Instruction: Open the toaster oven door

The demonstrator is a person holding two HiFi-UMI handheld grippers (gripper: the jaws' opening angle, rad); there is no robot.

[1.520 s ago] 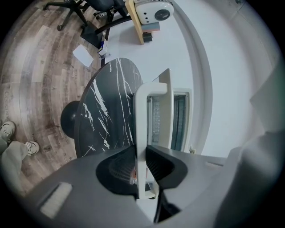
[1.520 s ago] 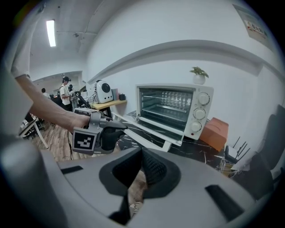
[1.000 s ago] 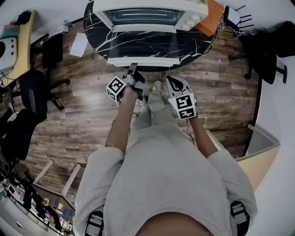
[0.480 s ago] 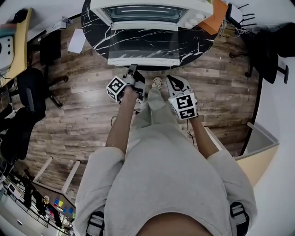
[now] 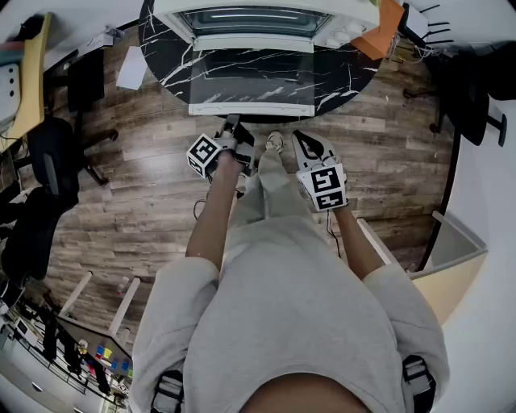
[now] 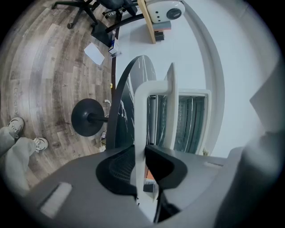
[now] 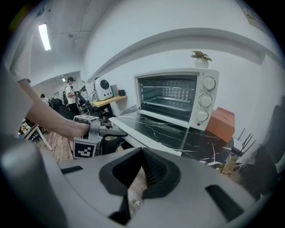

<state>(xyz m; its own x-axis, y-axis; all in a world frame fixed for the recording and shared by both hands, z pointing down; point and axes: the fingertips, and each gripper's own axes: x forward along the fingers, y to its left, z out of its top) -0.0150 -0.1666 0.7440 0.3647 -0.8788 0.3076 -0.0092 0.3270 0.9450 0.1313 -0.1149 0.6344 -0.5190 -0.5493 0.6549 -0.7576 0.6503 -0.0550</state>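
Observation:
A white toaster oven (image 5: 258,18) stands on a round black marble table (image 5: 165,48). Its glass door (image 5: 251,81) lies folded down flat toward me. My left gripper (image 5: 233,123) is shut on the door's white handle (image 5: 250,110) near its left end. In the left gripper view the handle bar (image 6: 141,120) runs between the pads, and the oven's open cavity (image 6: 187,120) shows behind it. My right gripper (image 5: 301,142) hangs shut and empty below the table edge, to the right of the left one. The right gripper view shows the oven (image 7: 178,95) with its door (image 7: 151,127) down.
An orange box (image 5: 385,22) sits right of the oven. The table's black pedestal foot (image 6: 87,117) stands on the wooden floor. A sheet of paper (image 5: 129,74) and an office chair (image 5: 52,161) are at the left, a dark chair (image 5: 468,89) at the right.
The door lies open in all frames. My left gripper stays on the handle and my right gripper keeps its place; the view has only drifted slightly.

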